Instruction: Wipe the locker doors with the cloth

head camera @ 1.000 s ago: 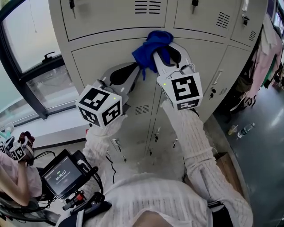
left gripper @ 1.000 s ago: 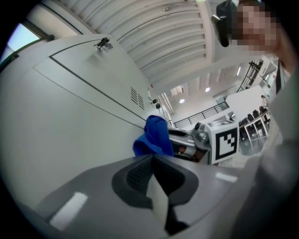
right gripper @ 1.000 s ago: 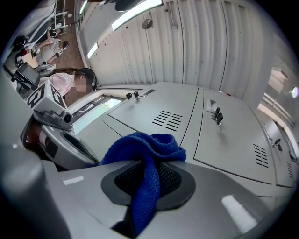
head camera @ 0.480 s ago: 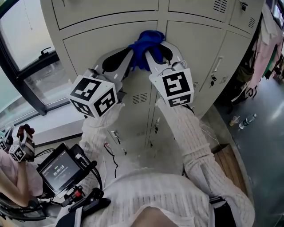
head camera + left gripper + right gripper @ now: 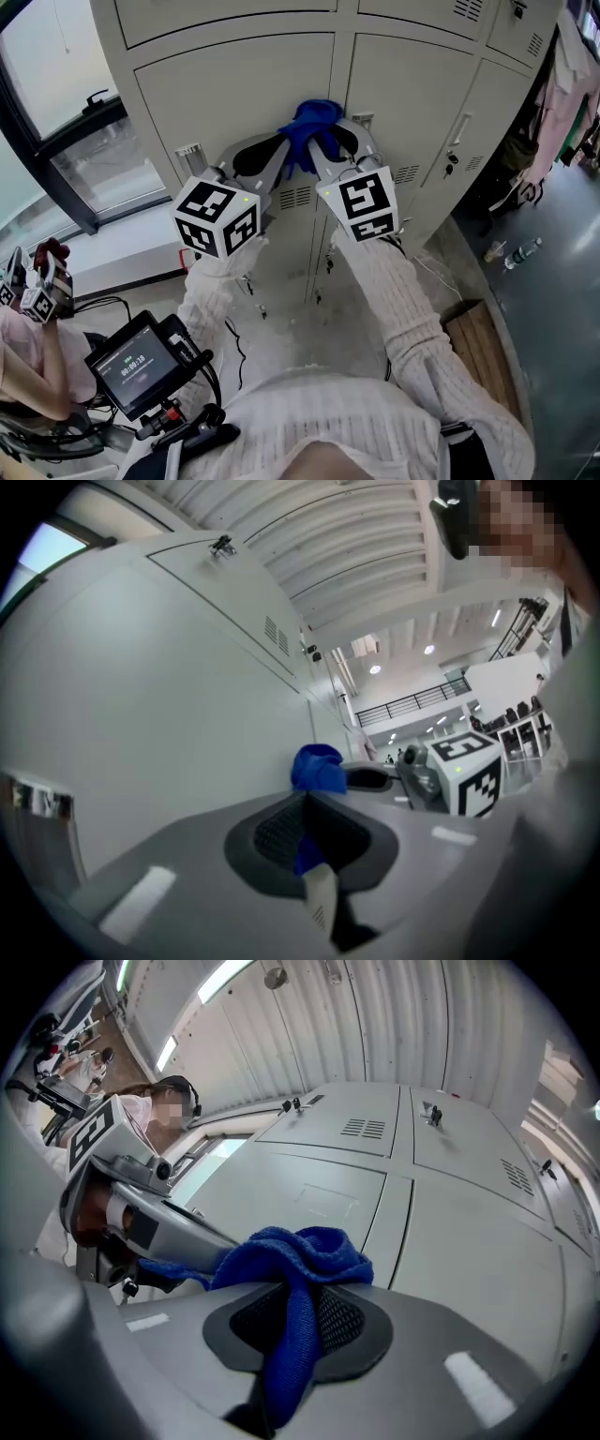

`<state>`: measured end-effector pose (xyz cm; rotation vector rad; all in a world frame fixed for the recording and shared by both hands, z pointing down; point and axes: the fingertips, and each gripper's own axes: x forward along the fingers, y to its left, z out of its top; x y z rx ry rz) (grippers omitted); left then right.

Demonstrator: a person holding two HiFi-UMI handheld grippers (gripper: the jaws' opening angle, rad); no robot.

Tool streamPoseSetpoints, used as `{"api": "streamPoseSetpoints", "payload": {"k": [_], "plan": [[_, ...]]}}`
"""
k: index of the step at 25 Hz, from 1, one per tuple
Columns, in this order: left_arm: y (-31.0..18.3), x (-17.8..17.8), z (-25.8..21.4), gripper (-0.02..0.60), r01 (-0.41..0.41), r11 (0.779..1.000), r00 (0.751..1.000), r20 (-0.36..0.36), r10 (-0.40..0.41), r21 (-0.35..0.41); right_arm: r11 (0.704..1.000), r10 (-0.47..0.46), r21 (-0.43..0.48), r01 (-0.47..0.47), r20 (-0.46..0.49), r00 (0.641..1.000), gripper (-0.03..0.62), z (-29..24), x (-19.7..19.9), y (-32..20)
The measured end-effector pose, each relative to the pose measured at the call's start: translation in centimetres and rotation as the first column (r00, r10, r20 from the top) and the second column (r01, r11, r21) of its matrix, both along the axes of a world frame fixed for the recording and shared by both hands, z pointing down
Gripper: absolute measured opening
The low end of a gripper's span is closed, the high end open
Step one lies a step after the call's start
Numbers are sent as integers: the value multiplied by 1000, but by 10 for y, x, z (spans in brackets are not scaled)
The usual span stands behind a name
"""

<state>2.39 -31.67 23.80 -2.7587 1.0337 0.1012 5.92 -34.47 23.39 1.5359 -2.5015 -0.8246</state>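
- Down the pale grey metal locker doors both tools have come since a second ago. The bunched blue microfibre cloth now presses near the seam between two doors, just above the vent slots.
- My left gripper is closed on only a thin edge of cloth. Its own view shows that sliver; the head view doesn't. I reckon drag could pull it free.
- My right gripper clamps a thick fold, plain in the right gripper view.
- I judge the small silver lock tab just right of the cloth could snag it.
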Motion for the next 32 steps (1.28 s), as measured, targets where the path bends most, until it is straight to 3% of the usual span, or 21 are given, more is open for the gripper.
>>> {"api": "streamPoseSetpoints", "payload": {"k": [5, 11, 20, 32], "plan": [[-5, 1, 43, 5, 23, 995, 1000, -7, -24, -100, 998, -5, -57, 4, -15, 1000, 57, 37, 1, -1], [-2, 1, 60, 5, 9, 984, 1000, -16, -12, -179, 990, -7, -144, 2, -34, 999, 57, 69, 0, -5], [-2, -3, 99, 6, 6, 961, 1000, -28, -14, -276, 973, -53, -222, 59, 34, 998, 54, 102, -12, -1], [4, -11, 150, 6, 21, 909, 999, -26, -35, -415, 943, -100, -316, 107, 37, 994, 49, 147, -23, 11]]}}
